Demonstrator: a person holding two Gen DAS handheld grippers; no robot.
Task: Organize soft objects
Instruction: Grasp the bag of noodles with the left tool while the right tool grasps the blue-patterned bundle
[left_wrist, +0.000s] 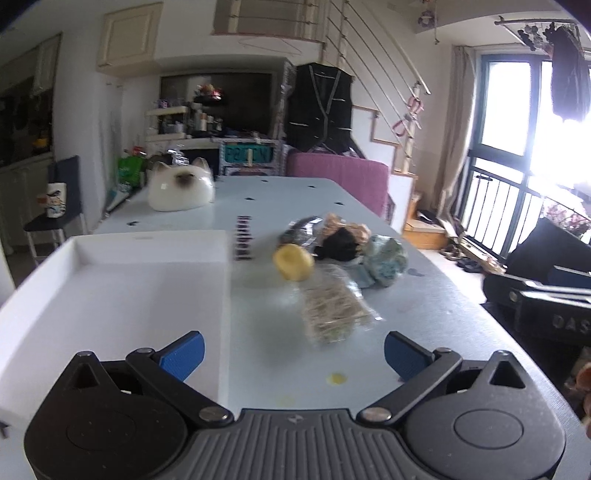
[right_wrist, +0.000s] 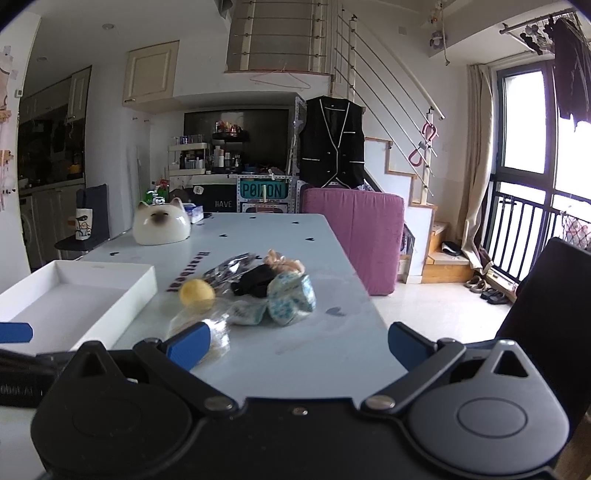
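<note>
A pale blue bench (left_wrist: 424, 295) carries a small heap of soft things, with a white tray (left_wrist: 110, 295) lying empty to the left of them. The heap holds a yellow ball (left_wrist: 293, 263), a black fabric piece (left_wrist: 341, 243), a tan plush piece (left_wrist: 345, 223) at the far side, a blue-green patterned bundle (left_wrist: 386, 264) on the right, and a clear bag of straw-coloured strands (left_wrist: 334, 314) at the near edge.

The left gripper (left_wrist: 293, 354) hovers over the near bench with its jaws wide apart and empty. The clear bag lies straight ahead of it, just beyond the blue pads, its long axis running near to far, roughly in line with the gripper's reach. The tray's right wall sits just under the left pad.

The right gripper (right_wrist: 299, 343) also has its jaws spread and empty. From its camera the same heap sits ahead and to the left, with the bag (right_wrist: 207, 326) beside its left pad (right_wrist: 190, 345).

By this layout, the left gripper looks better placed: the bag is centred between its jaws, and the tray is right beside it.
</note>
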